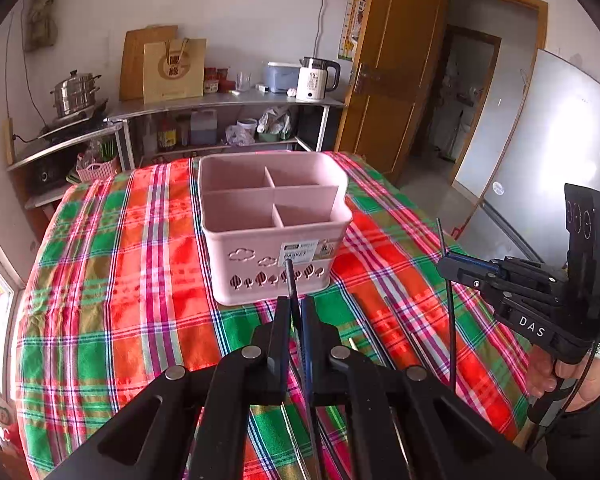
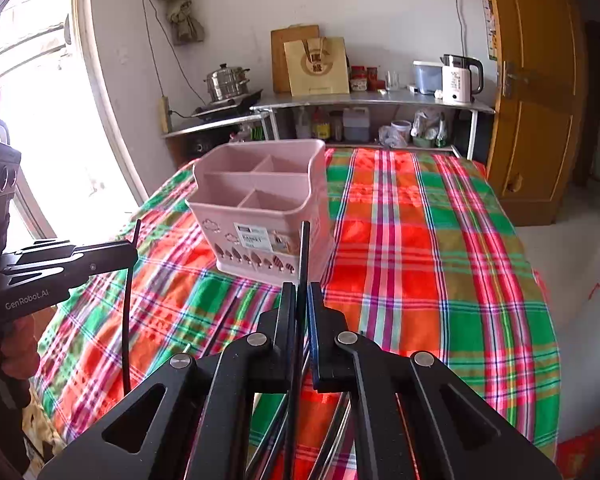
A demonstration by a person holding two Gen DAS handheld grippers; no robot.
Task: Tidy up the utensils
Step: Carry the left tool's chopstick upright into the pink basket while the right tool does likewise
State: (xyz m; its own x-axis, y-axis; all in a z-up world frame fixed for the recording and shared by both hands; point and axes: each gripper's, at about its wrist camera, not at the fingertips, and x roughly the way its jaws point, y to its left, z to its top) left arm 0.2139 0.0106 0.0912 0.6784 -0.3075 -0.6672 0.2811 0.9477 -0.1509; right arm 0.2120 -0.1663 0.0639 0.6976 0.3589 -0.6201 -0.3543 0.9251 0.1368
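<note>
A pink plastic utensil basket (image 1: 274, 220) with several empty compartments stands on the plaid tablecloth; it also shows in the right wrist view (image 2: 260, 208). My left gripper (image 1: 296, 308) is shut on a black chopstick (image 1: 291, 280) that points up toward the basket's front wall. My right gripper (image 2: 301, 294) is shut on another black chopstick (image 2: 303, 252), held upright just in front of the basket. The right gripper shows in the left wrist view (image 1: 446, 270) and the left gripper in the right wrist view (image 2: 130, 252), each pinching its chopstick. More chopsticks (image 1: 404, 328) lie on the cloth.
The table (image 2: 440, 260) wears a red, green and white plaid cloth. Behind it a steel shelf (image 1: 228, 100) carries a kettle (image 1: 316, 78), a paper bag, a steamer pot and bottles. A wooden door (image 1: 396, 64) stands at the right, a window (image 2: 40, 100) at the left.
</note>
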